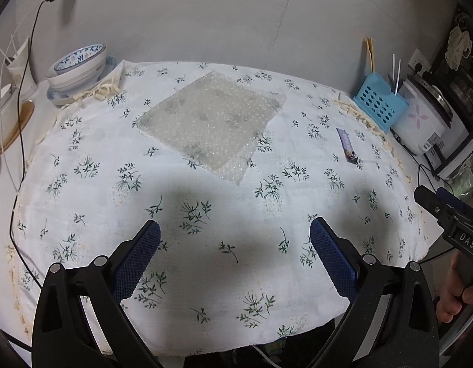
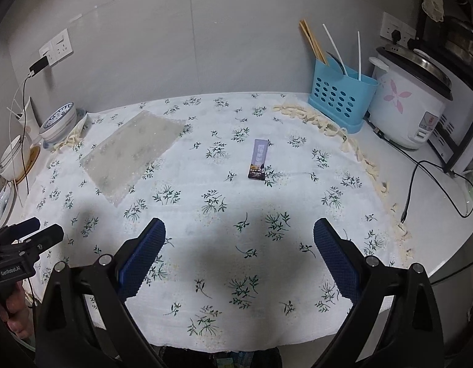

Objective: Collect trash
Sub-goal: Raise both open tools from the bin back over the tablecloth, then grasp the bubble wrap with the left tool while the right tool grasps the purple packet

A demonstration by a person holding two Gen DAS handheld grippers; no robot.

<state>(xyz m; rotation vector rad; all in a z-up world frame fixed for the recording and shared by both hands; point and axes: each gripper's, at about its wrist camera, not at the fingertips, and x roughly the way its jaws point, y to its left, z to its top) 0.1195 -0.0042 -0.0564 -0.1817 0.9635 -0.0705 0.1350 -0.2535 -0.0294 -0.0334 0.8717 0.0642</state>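
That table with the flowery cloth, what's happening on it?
A person holds two grippers over the table to pick up trash. The left gripper and right gripper are both open and empty. The bubble wrap sheet and the purple wrapper lie on the cloth, untouched.

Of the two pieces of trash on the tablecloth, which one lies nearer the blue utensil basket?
The purple wrapper; the bubble wrap sheet lies toward the bowls, away from the basket.
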